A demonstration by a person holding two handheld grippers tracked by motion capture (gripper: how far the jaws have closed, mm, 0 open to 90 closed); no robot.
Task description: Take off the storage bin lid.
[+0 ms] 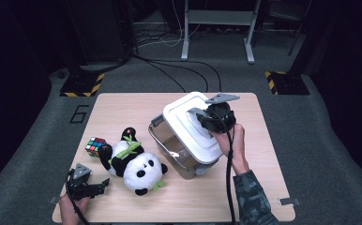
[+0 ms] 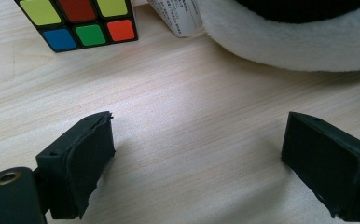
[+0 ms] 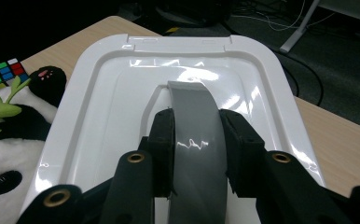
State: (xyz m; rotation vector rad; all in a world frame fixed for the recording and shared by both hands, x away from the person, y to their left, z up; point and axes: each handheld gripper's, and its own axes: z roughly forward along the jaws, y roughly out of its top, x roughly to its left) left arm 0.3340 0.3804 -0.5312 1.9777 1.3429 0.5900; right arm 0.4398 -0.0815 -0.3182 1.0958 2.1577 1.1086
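Observation:
A clear plastic box (image 1: 172, 146) stands mid-table with a white lid (image 1: 188, 123) lying tilted over it. My right gripper (image 1: 206, 120) reaches onto the lid from the right. In the right gripper view its jaws (image 3: 197, 133) are shut on the lid's grey handle (image 3: 193, 105), with the white lid (image 3: 99, 102) spread out beyond. My left gripper (image 1: 104, 183) rests low at the table's front left, just left of a plush panda (image 1: 136, 165). In the left gripper view it (image 2: 197, 154) stands open over bare wood, nothing between the jaws.
A colour cube (image 1: 95, 146) sits left of the panda, seen close in the left gripper view (image 2: 78, 21) beside the panda's white fur (image 2: 299, 44) and its label (image 2: 176, 16). Cables and stand legs (image 1: 216, 33) lie on the floor behind the table.

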